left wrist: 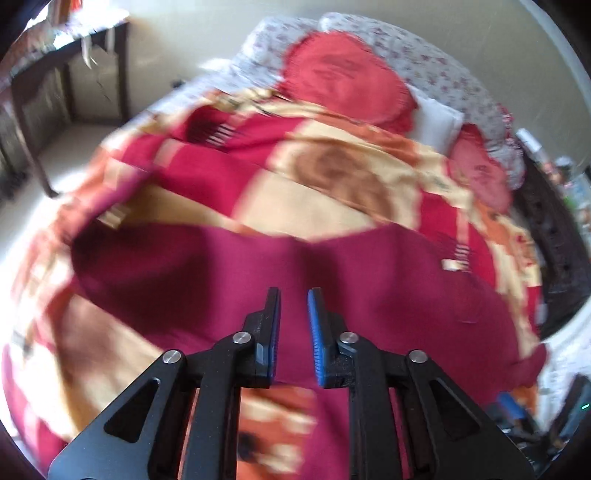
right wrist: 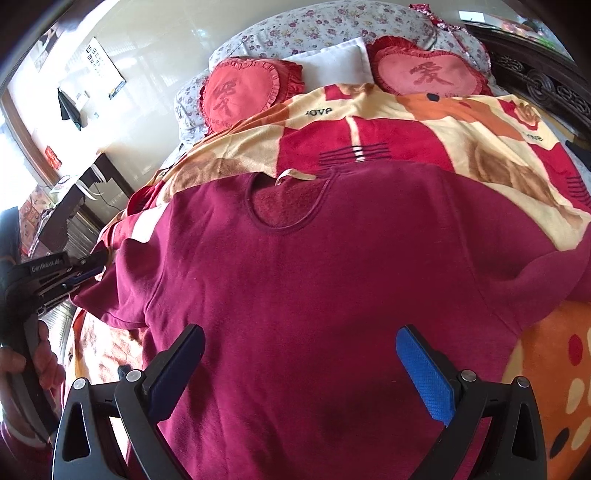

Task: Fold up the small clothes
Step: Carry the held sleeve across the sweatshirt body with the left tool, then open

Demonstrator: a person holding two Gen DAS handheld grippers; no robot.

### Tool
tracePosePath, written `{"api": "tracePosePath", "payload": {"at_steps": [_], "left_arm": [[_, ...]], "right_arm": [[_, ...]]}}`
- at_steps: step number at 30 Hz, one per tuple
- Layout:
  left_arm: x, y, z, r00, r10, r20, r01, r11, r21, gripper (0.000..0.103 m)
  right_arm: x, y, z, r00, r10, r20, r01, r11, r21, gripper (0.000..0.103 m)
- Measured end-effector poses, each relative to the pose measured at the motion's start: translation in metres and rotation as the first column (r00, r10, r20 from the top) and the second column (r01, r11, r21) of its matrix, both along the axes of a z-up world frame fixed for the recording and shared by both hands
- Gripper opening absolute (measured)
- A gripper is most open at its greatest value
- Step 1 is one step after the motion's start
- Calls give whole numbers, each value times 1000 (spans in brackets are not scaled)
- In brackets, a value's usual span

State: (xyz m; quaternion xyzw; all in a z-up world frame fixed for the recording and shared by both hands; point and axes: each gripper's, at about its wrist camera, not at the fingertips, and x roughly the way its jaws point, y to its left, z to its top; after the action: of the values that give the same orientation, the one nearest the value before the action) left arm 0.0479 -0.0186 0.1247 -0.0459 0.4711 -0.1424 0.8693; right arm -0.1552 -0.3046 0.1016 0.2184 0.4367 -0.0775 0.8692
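A maroon long-sleeved top [right wrist: 303,288] lies spread flat, front up, on a red, cream and orange blanket [right wrist: 424,122] on a bed. Its neckline [right wrist: 288,206] points to the pillows. My right gripper [right wrist: 300,345] is open wide, hovering over the top's lower body. My left gripper [right wrist: 88,269] is at the left sleeve end, seen small at the left edge of the right wrist view. In the blurred left wrist view my left gripper [left wrist: 294,295] has its jaws a narrow gap apart above the maroon top [left wrist: 258,280], with nothing clearly between them.
Two red heart cushions [right wrist: 240,92] [right wrist: 428,75], a white pillow [right wrist: 328,64] and a floral pillow [right wrist: 325,26] lie at the head of the bed. A dark carved headboard [right wrist: 546,85] runs at the right. A dark desk [right wrist: 74,195] stands left.
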Motion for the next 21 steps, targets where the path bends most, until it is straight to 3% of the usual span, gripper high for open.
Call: {"api": "tracePosePath", "payload": {"at_steps": [2,6,12,16,17,18,20,21], "left_arm": [[12,25,3,999,42,27,-43,998,52,51],[35,74,0,984,157,88,-165,982,94,68],[70,107,-37,979,199,45,-204,942,268,68],[80,117,-56,982,186,22,-185,944,275,68],[83,115,-58,983,184,27,-184,948,259,64],[85,117,-59,982,189,32,-191,952,241,46],[91,123,-62,978,209,4,-206,960,190,21],[91,126,-62,977,213,-12,-209,966,154,18]], "right_arm": [[6,6,-3,1000,15,-7,-15,1000,7,103],[19,25,-9,998,62,-18,-62,998,15,103],[34,46,-16,991,125,-46,-125,992,4,103],[37,50,-20,988,139,-61,-140,990,-5,103],[37,51,-21,988,140,-66,-141,990,-5,103],[37,50,-22,988,141,-70,-141,990,-4,103],[38,50,-25,987,141,-79,-141,990,0,103],[38,50,-26,987,140,-84,-140,990,2,103]]}}
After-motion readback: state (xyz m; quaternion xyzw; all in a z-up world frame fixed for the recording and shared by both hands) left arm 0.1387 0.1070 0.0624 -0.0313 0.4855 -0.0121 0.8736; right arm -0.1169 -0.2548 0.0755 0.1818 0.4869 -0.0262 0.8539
